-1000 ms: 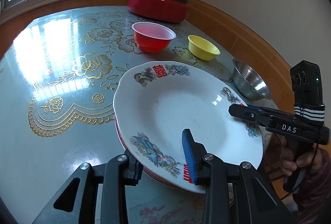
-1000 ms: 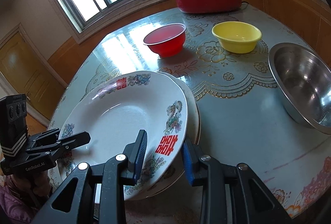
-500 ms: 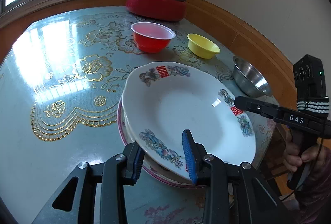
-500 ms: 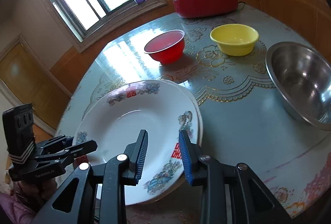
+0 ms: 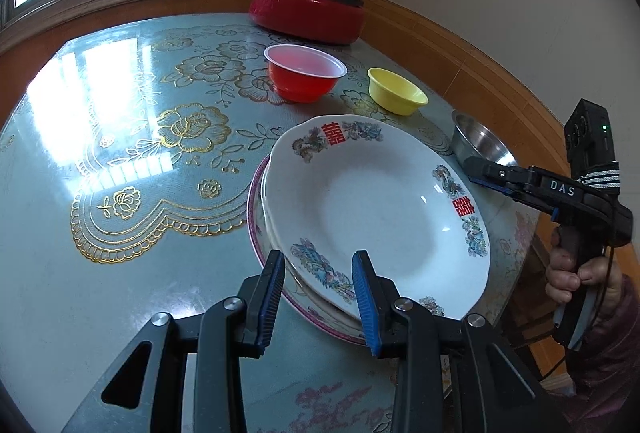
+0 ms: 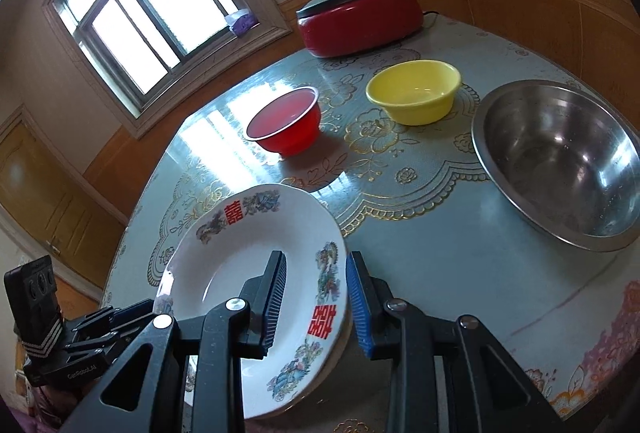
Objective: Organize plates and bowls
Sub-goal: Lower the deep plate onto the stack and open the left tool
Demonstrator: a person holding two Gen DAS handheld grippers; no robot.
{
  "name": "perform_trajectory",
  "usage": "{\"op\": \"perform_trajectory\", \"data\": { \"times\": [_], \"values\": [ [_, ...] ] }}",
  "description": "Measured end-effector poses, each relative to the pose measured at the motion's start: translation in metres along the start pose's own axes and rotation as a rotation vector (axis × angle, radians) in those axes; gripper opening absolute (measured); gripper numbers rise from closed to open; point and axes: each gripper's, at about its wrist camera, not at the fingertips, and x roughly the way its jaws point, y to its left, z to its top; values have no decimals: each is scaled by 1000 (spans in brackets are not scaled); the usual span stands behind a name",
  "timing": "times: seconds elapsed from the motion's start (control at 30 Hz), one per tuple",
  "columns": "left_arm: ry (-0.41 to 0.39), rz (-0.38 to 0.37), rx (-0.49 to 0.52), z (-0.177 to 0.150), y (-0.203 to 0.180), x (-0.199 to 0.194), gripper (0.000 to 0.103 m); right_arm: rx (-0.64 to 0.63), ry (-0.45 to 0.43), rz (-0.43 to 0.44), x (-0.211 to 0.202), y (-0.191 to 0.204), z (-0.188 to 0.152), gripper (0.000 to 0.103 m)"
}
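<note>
White plate (image 5: 372, 209) sits on top of plate stack (image 5: 256, 229) on table (image 5: 120, 153). Left gripper (image 5: 319, 297) spread wide, rim between fingers, not pinching. Right gripper (image 6: 314, 297) spread wide too, rim between fingers

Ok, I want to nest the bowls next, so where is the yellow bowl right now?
The yellow bowl sits upright on the table between the red bowl and the steel bowl, in front of the red lidded pot.

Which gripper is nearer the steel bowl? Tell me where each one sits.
Right. The right gripper is at the plate's edge on the steel bowl's side; the left gripper is at the plate's opposite edge, with the plate between it and the bowl.
</note>
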Motion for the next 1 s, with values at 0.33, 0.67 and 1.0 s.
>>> {"op": "perform_trajectory", "data": {
  "times": [0.33, 0.67, 1.0],
  "values": [
    [-27, 68, -84, 5, 24, -2, 39, -2, 51, -30, 19, 1, -4, 32],
    [1, 25, -31, 7, 10, 12, 43, -105, 60, -63, 28, 15, -5, 32],
    [5, 27, -56, 7, 17, 9, 45, -188, 128, -77, 40, 28, -14, 33]
  ]
}}
